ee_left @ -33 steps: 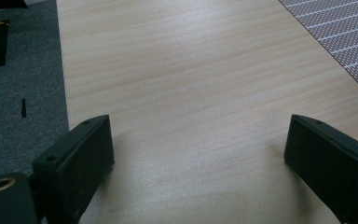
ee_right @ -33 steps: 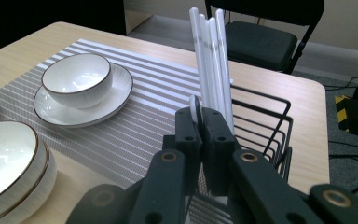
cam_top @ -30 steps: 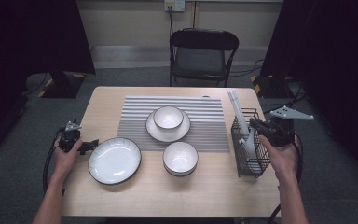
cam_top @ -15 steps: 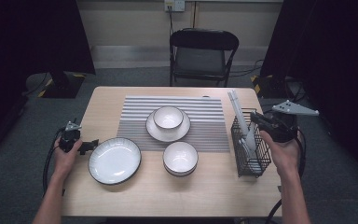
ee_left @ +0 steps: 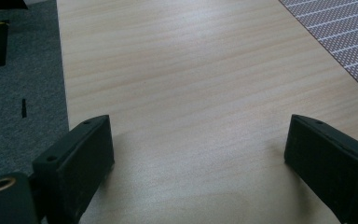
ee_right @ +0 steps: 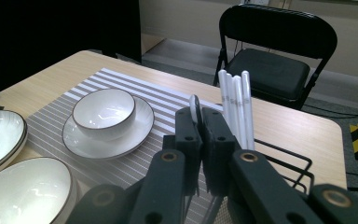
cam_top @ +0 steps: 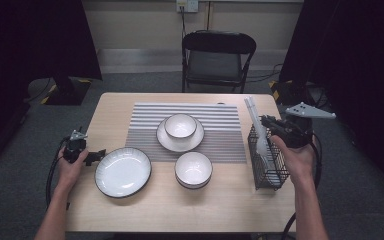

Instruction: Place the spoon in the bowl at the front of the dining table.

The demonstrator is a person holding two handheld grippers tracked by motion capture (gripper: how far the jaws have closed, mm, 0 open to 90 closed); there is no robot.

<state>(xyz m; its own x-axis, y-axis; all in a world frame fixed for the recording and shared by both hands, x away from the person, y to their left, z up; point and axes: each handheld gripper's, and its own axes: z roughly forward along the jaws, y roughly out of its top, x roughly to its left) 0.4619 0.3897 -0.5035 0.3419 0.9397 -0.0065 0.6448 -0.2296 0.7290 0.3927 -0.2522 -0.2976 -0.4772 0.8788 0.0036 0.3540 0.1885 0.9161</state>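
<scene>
Over the black wire cutlery basket (cam_top: 267, 162) at the right end of the pale wooden bench (cam_top: 130, 210), the right tool (ee_right: 200, 122) is clenched on the handle of a white plastic spoon (ee_right: 195, 108), whose bowl hangs down inside the basket beside the white chopsticks (ee_right: 235, 105). The left tool (ee_left: 198, 149) rests released at the bench's left edge, jaws wide apart over bare wood, just beside the white black-rimmed plate (cam_top: 123, 171).

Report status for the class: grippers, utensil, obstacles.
Right gripper shut on white utensil, above wire basket. Left gripper open over bare table. Chopsticks crowd the basket.
</scene>
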